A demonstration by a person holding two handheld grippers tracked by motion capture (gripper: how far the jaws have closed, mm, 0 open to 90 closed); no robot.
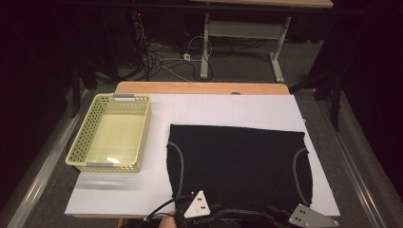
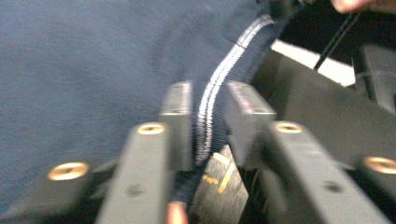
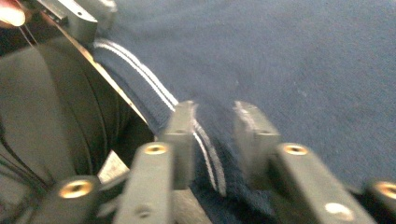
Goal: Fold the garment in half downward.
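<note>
A dark sleeveless garment (image 1: 237, 161) with white-stitched edges lies flat on the white board (image 1: 228, 109). At its near edge, left of centre, my left gripper (image 1: 191, 208) is down over the hem. In the left gripper view the stitched hem (image 2: 210, 102) runs between the two jaws of my left gripper (image 2: 208, 100), with a narrow gap beside the cloth. My right gripper (image 1: 304, 217) is at the near right corner. In the right gripper view a bunched fold of hem (image 3: 212, 140) sits between the jaws of my right gripper (image 3: 215, 114), and the pads are not pressed together.
A pale yellow perforated basket (image 1: 76, 152) stands empty on the board's left side. The wooden table edge (image 1: 199, 88) runs behind the board. Cables and desk legs (image 1: 204, 52) are on the floor beyond.
</note>
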